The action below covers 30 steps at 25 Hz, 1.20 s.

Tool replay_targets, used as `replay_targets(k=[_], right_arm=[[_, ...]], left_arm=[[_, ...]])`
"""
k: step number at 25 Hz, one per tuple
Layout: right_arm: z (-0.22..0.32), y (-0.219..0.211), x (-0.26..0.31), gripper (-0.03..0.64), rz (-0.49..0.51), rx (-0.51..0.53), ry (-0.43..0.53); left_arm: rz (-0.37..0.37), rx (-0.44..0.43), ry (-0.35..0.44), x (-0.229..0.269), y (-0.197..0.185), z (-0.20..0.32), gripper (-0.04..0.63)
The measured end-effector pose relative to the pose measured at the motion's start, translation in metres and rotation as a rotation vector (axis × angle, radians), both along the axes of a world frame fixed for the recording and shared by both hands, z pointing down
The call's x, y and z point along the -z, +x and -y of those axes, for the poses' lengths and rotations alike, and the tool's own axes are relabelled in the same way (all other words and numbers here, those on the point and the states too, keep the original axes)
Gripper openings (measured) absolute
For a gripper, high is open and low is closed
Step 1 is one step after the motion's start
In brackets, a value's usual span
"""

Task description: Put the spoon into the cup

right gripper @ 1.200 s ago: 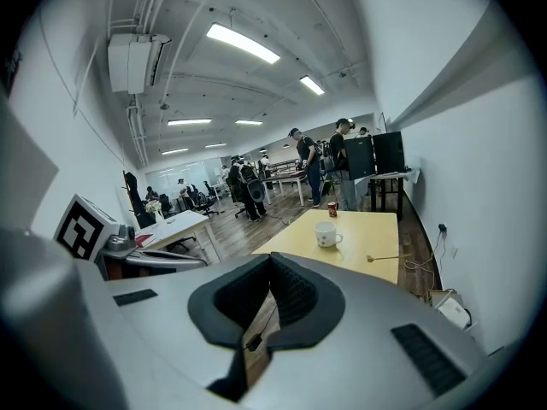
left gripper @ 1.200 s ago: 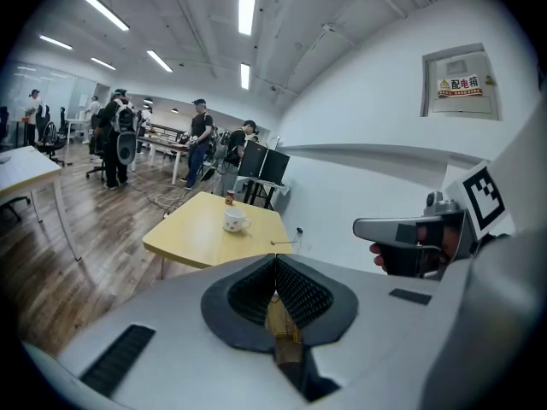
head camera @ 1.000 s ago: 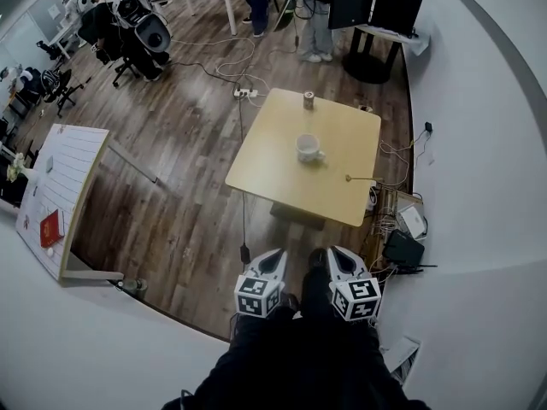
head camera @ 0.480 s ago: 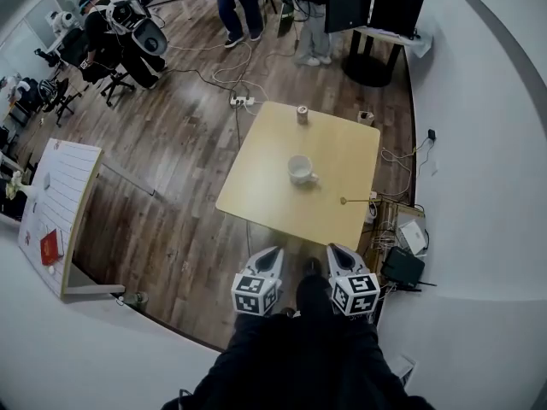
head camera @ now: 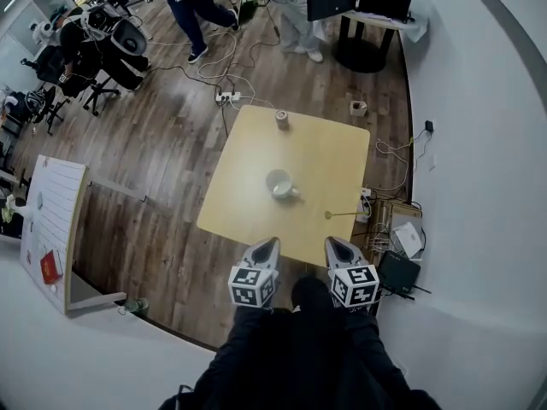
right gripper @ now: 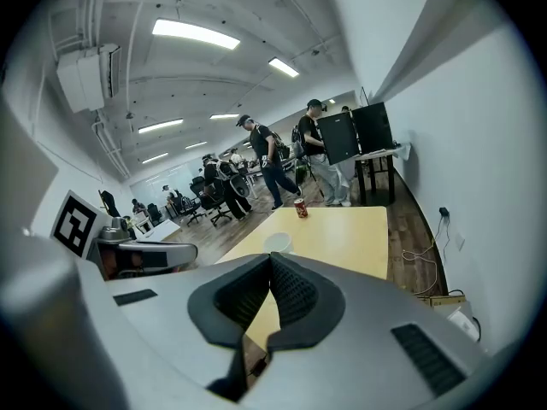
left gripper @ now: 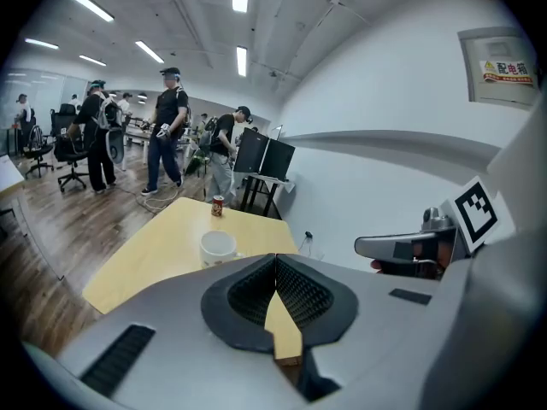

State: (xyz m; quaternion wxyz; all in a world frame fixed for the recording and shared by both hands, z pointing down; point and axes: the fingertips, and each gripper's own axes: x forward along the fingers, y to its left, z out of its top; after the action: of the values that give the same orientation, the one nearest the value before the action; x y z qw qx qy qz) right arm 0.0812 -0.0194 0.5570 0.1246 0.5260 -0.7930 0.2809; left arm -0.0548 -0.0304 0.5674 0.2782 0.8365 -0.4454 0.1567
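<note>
Approach to the table finished, nothing picked up yet

Across the last second the square pale-wood table (head camera: 241, 207) slid from well ahead of the person to directly in front. The tips of the left gripper (head camera: 268, 245) and right gripper (head camera: 331, 243) now sat over its near edge in the head view. Both pairs of jaws were pressed together with nothing between them. The thin long-handled spoon (head camera: 342, 214) lay flat on the table near its right edge, apart from the white ceramic cup (head camera: 279, 183) with a side handle, which stood upright mid-table. A small red can (head camera: 282, 120) stood at the far edge. The spoon lay just ahead of the right gripper, so that gripper seemed best placed to open and take it.
</note>
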Motion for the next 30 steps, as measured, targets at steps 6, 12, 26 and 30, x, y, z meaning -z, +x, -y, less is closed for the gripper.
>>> replay_targets(k=[6,12,26,30], right_arm=[[0.032,0.028,-0.023,0.021,0.029,-0.001,-0.035],[0.040,0.063,-0.060,0.023,0.085,-0.091,-0.098],[0.073,0.167,-0.192,0.045,0.246,-0.458,-0.264],[0.079,0.184,-0.227,0.069,0.295,-0.516,-0.310]], left_arm=[[0.022,-0.003,-0.014,-0.015,0.024,0.035,0.034],[0.047,-0.036,-0.049,-0.042,0.039,0.044,0.034],[0.077,-0.142,-0.170,-0.131,0.070,0.080,0.034],[0.082,-0.166,-0.186,-0.149,0.082,0.086,0.034]])
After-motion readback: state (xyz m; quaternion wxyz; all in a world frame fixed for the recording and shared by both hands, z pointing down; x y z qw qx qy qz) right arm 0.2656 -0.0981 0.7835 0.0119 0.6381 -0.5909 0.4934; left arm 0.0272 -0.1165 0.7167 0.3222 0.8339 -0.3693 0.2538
